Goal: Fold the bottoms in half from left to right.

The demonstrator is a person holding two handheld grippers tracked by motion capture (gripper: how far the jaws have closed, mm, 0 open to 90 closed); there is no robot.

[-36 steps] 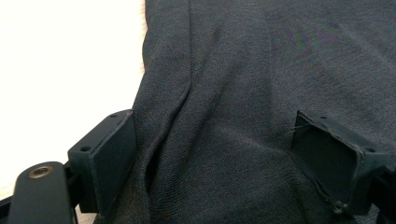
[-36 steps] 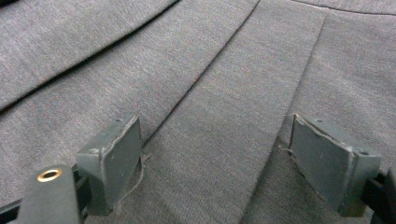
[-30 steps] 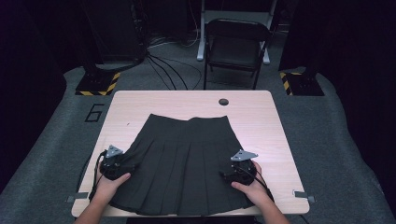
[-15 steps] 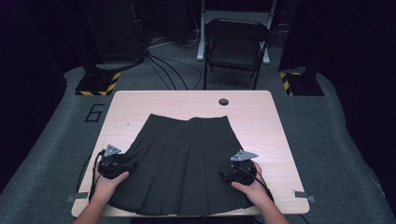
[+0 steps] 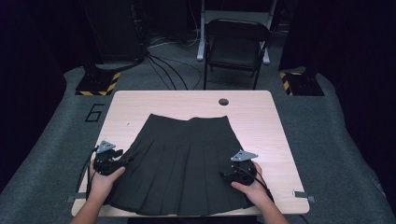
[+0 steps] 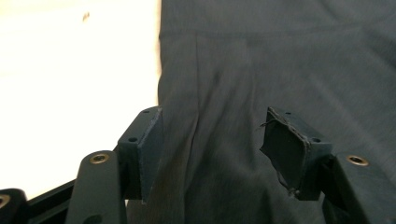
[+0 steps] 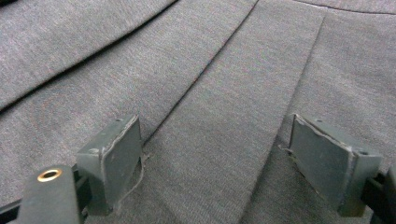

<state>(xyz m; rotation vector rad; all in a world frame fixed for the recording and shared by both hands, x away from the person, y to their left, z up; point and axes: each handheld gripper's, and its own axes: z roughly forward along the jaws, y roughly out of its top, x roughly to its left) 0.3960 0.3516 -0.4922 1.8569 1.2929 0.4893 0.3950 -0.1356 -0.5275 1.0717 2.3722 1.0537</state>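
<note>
High view: black pleated skirt (image 5: 187, 168) lies flat on the light wood table (image 5: 275, 126), waistband toward the far edge, hem spread wide at the near edge and slightly over it; shape is a trapezoid, narrow at the waist, with long vertical pleats fanning out. Left gripper (image 5: 122, 161) sits at the skirt's left side edge, held in the left hand (image 5: 103, 179); right gripper (image 5: 225, 176) rests over the skirt's right part near the hem, held in the right hand (image 5: 252, 189). Small dark hole (image 5: 223, 101) in the table beyond the waistband; a folding chair (image 5: 236, 44) stands behind the table. Left gripper view: left gripper (image 6: 212, 154) straddles the skirt's side edge, with dark grey fabric (image 6: 280, 60) and a raised fold running up between the pads; pale table (image 6: 70, 79) to the left. Jaws partly apart, have just been closing, pads not pressing the cloth yet. Right gripper view: right gripper (image 7: 212, 163) spread wide over a flat pleat panel (image 7: 224, 116), crease lines running diagonally, fine woven grey texture; pads are clear of any fold, nothing gripped.
</note>
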